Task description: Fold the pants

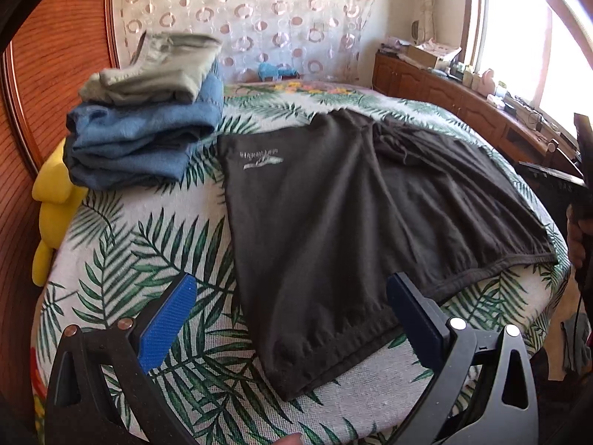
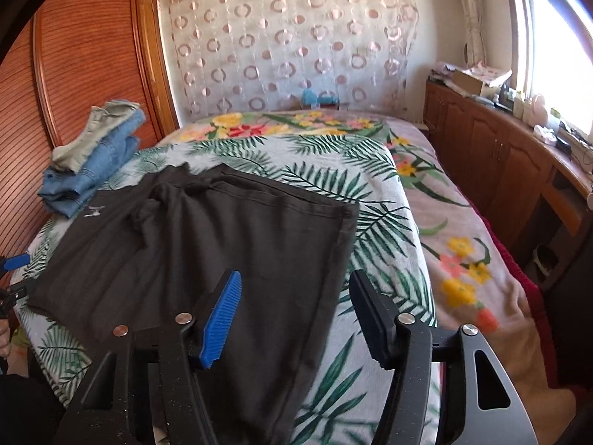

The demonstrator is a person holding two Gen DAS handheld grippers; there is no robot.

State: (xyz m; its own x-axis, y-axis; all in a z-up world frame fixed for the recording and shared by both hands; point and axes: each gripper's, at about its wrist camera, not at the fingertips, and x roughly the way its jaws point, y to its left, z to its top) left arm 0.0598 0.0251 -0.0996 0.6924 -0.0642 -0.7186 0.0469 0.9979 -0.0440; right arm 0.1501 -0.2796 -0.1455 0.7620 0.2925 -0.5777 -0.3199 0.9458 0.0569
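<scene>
Both grippers are spread wide and hold nothing. The left gripper (image 1: 292, 319) sits over the near hem of the dark shorts (image 1: 352, 200). The right gripper (image 2: 292, 319) is at their right edge. The shorts lie flat on the leafy blanket (image 1: 155, 244), stretching away toward the folded jeans (image 1: 148, 141).
</scene>
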